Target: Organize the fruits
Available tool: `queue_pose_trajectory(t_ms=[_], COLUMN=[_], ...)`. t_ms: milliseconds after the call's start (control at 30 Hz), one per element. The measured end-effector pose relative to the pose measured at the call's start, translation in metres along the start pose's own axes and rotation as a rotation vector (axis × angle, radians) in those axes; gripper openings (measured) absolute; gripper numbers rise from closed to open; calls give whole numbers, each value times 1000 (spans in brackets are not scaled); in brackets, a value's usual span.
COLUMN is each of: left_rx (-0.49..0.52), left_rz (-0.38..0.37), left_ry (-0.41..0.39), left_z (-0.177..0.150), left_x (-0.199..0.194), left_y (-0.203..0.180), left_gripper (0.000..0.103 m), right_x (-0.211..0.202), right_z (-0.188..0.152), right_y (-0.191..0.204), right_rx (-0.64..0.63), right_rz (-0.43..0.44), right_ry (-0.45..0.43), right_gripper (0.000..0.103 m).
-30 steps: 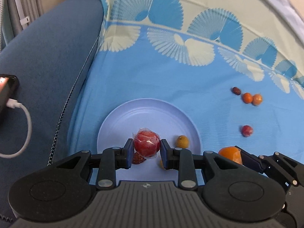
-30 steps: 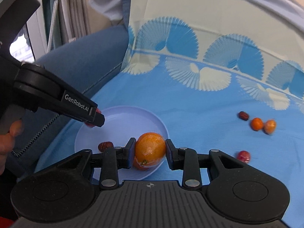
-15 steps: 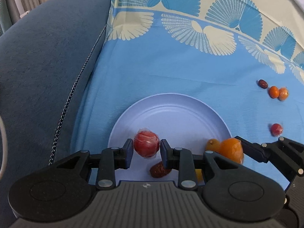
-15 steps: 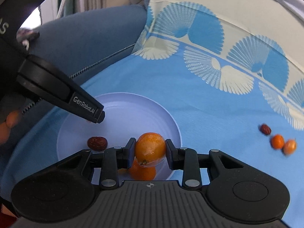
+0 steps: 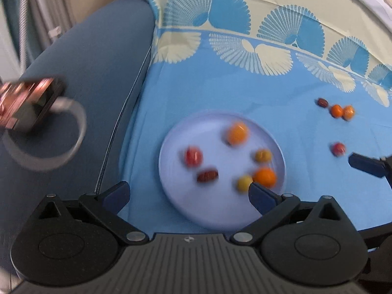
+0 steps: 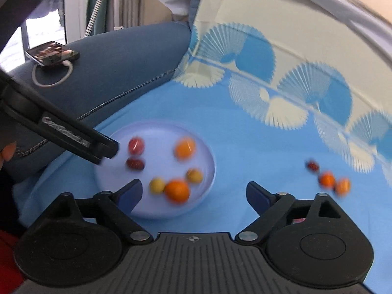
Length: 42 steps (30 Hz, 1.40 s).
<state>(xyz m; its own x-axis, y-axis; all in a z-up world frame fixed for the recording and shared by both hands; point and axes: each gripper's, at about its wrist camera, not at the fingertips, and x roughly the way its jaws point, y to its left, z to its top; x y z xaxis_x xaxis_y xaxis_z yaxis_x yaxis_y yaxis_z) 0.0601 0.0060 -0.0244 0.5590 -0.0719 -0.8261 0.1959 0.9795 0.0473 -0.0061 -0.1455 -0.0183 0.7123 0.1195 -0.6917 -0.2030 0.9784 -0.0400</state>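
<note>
A pale blue plate [image 5: 245, 215] [image 6: 205, 144] lies on the blue cloth and holds several fruits: a wrapped red one [image 5: 193, 156] [image 6: 136, 145], a dark date [image 5: 207, 176] [image 6: 135, 164], two oranges [image 5: 237, 133] [image 5: 264, 177] and two small yellow ones [image 5: 263, 155] [image 5: 244, 183]. My left gripper [image 5: 188, 196] is open and empty above the plate's near edge. My right gripper [image 6: 194, 194] is open and empty by the plate's right rim. Loose on the cloth to the right are a date [image 5: 322, 102], two small oranges [image 5: 336, 110] [image 5: 349, 112] and a red fruit [image 5: 338, 148].
A blue sofa arm [image 5: 93, 78] rises left of the cloth, with a phone [image 5: 27, 103] [image 6: 52, 52] and its white cable [image 5: 76, 122] on it. A cream and blue fan pattern [image 5: 245, 24] covers the cloth's back. One finger of my right gripper [image 5: 365, 166] shows at the right edge.
Both grippers opened and pulled back and up. The wrapped red fruit left the left gripper and the orange left the right gripper; both now lie on the plate.
</note>
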Motion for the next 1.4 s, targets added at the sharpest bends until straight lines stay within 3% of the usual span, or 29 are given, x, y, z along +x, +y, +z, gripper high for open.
queue_pose_trajectory(t_ms=[67, 200, 367, 667, 1033, 1400], left_rx=[0, 31, 56, 90, 80, 88], left_rz=[3, 13, 25, 24, 16, 17], left_ry=[12, 54, -5, -117, -172, -155], left_z=[-20, -50, -68, -79, -79, -80], left_x=[-13, -28, -58, -108, -132, -126], left_y=[1, -3, -11, -24, -27, -28], left_gripper=[103, 103, 103, 103, 103, 103], right_x=[-17, -46, -82, -132, -154, -148], right_z=[-13, -33, -43, -54, -58, -60], right_y=[4, 15, 37, 42, 43, 41], right_rx=[62, 193, 145, 159, 159, 187], right_rz=[-19, -4, -27, -81, -104, -89], right_ry=[28, 60, -21, -135, -177, -154], right_gripper=[101, 102, 102, 102, 102, 102])
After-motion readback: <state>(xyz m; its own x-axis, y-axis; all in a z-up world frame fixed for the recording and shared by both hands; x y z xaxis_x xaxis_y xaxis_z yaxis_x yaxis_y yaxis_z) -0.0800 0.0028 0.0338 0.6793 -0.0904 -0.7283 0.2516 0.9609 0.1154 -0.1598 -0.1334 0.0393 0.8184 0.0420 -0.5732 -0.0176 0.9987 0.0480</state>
